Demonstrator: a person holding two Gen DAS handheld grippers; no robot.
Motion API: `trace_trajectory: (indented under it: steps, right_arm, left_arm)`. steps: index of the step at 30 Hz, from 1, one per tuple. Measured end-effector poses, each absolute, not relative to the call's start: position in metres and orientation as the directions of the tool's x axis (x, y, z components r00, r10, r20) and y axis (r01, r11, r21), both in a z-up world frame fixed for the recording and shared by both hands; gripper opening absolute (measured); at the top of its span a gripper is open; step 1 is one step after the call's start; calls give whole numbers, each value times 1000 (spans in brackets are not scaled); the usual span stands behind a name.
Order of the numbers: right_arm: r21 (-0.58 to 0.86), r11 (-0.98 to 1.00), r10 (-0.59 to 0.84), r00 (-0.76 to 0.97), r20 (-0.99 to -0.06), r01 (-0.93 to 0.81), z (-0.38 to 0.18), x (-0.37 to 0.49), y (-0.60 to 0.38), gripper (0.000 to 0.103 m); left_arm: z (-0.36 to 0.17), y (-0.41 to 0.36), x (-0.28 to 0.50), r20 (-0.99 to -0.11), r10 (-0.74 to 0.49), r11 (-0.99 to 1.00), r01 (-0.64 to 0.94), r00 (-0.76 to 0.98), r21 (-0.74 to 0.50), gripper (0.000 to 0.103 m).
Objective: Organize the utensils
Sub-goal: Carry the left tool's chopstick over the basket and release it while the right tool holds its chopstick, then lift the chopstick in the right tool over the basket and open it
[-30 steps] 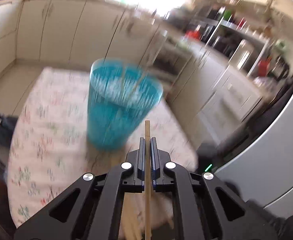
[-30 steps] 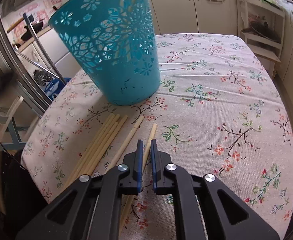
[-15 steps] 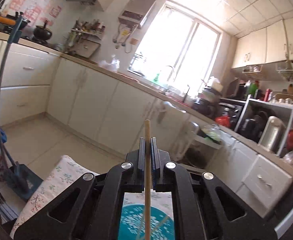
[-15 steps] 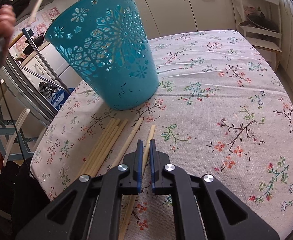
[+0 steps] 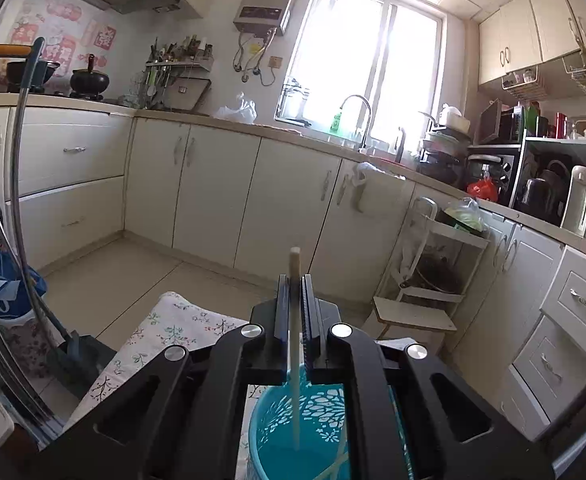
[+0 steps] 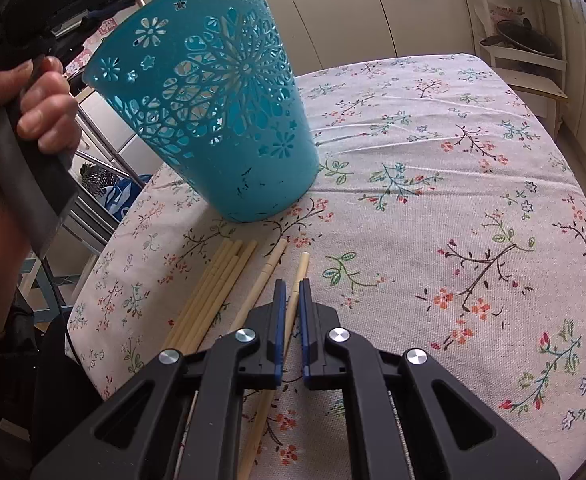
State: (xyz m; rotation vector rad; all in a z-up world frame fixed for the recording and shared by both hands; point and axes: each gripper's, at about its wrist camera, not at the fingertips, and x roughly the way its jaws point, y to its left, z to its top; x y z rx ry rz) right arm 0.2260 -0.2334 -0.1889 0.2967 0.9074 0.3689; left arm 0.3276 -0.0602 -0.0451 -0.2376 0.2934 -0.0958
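Left gripper (image 5: 293, 300): clamped on one chopstick (image 5: 294, 344), its lower end over the teal basket (image 6: 213, 92).
Right gripper (image 6: 289, 300): jaws together around a chopstick tip (image 6: 298, 276); spare chopsticks (image 6: 213, 284) lie near-left.
Advice: centre, lower, then release.

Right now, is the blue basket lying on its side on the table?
No, the blue basket stands on its base on the flowered tablecloth, open end up, with loose chopsticks lying in front of it.
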Motion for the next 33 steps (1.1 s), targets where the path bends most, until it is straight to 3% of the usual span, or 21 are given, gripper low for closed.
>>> trace_trajectory:
  steps: [3, 5, 7, 11, 16, 23, 28, 33]
  right_arm:
    - [381, 904, 422, 549, -721, -195, -186, 226, -229, 8]
    - [346, 915, 401, 539, -741, -206, -184, 226, -225, 10]
    - [310, 926, 379, 534, -756, -217, -182, 225, -220, 10]
    - [162, 956, 272, 541, -796, -242, -178, 220, -203, 7]
    - [275, 945, 327, 529, -783, -177, -180, 218, -219, 6]
    - [641, 748, 600, 587, -544, -169, -152, 201, -264, 6]
    - [744, 629, 671, 641, -373, -225, -104, 208, -276, 6]
    - [760, 548, 712, 672, -204, -350, -39, 228, -274, 6]
  left_arm:
    - [-53, -59, 326, -316, -146, 972, 75, 937, -225, 7]
    - [-58, -58, 325, -347, -155, 973, 82, 925, -216, 15]
    - [-61, -53, 321, -370, -151, 974, 74, 917, -214, 37]
    - [-64, -40, 310, -393, -137, 973, 49, 909, -228, 51]
    - [-63, -10, 285, -408, -114, 959, -7, 906, -284, 65]
    - [-87, 28, 256, -486, -97, 929, -95, 869, -356, 71]
    - [-108, 36, 240, -536, -109, 922, -116, 837, -368, 71]
    - [-116, 37, 229, -558, -122, 927, -107, 821, -360, 72]
